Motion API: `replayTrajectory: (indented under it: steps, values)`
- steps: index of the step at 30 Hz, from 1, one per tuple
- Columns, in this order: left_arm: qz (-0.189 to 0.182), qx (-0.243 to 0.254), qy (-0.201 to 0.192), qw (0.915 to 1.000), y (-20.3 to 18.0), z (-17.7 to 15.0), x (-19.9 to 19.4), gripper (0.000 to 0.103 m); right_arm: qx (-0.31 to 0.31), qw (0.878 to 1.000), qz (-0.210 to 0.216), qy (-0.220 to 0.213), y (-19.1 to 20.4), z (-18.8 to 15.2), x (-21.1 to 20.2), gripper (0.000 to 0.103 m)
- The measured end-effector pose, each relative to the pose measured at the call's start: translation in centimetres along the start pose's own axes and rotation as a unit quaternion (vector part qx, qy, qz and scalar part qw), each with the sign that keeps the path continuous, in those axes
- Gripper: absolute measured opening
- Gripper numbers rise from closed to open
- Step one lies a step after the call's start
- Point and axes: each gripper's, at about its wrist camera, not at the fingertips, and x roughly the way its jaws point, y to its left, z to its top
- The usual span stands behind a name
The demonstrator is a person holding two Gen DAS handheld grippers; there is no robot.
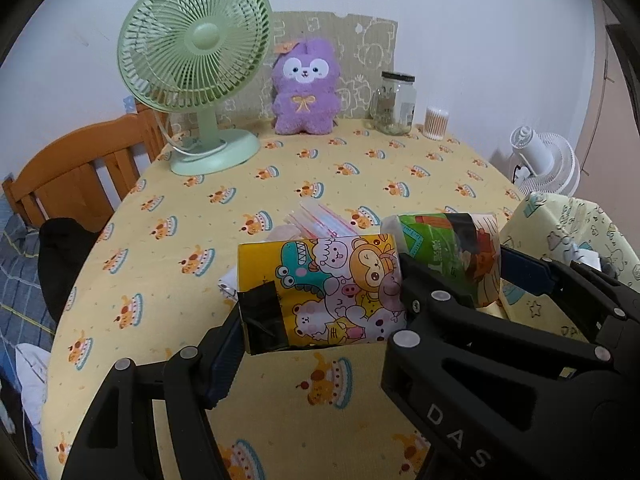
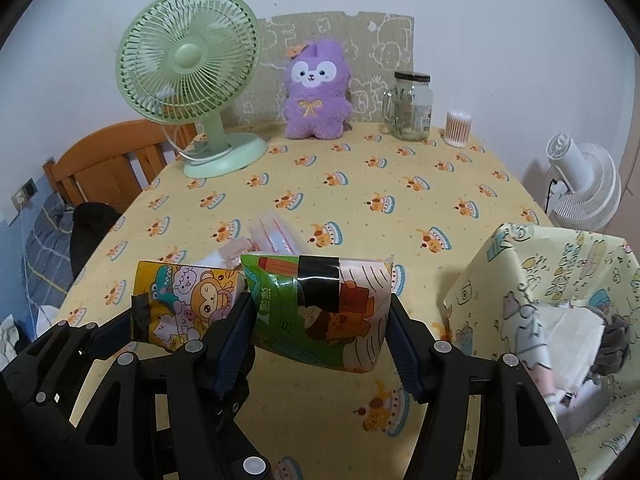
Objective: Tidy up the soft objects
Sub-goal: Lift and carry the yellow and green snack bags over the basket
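My left gripper [image 1: 320,312] is shut on a yellow cartoon-animal tissue pack [image 1: 320,292], held above the table. My right gripper [image 2: 320,320] is shut on a green and orange tissue pack [image 2: 320,308] with black tape, right beside the yellow pack [image 2: 184,300]. The green pack also shows in the left wrist view [image 1: 440,244], with the right gripper's fingers [image 1: 524,272] around it. A pale yellow patterned fabric bin [image 2: 552,292] stands open at the right, with cloth items inside. A purple plush toy [image 2: 316,92] sits at the table's far edge.
The table [image 2: 360,200] has a yellow cake-print cloth. A green desk fan [image 2: 188,76], a glass jar [image 2: 412,104] and a cotton-swab tub [image 2: 458,128] stand at the back. Clear plastic bags [image 2: 276,232] lie mid-table. A wooden chair [image 2: 104,164] stands left, a white fan [image 2: 580,184] right.
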Motion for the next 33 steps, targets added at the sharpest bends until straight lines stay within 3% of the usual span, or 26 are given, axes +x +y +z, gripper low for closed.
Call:
replayTrajectory:
  steps: [33]
  values:
    - [0.026,0.006,-0.1,0.9946,-3.2,0.9,-10.9,0.074,-0.01,0.996,0.01,-0.093,-0.5,1.1,-11.7,0.066]
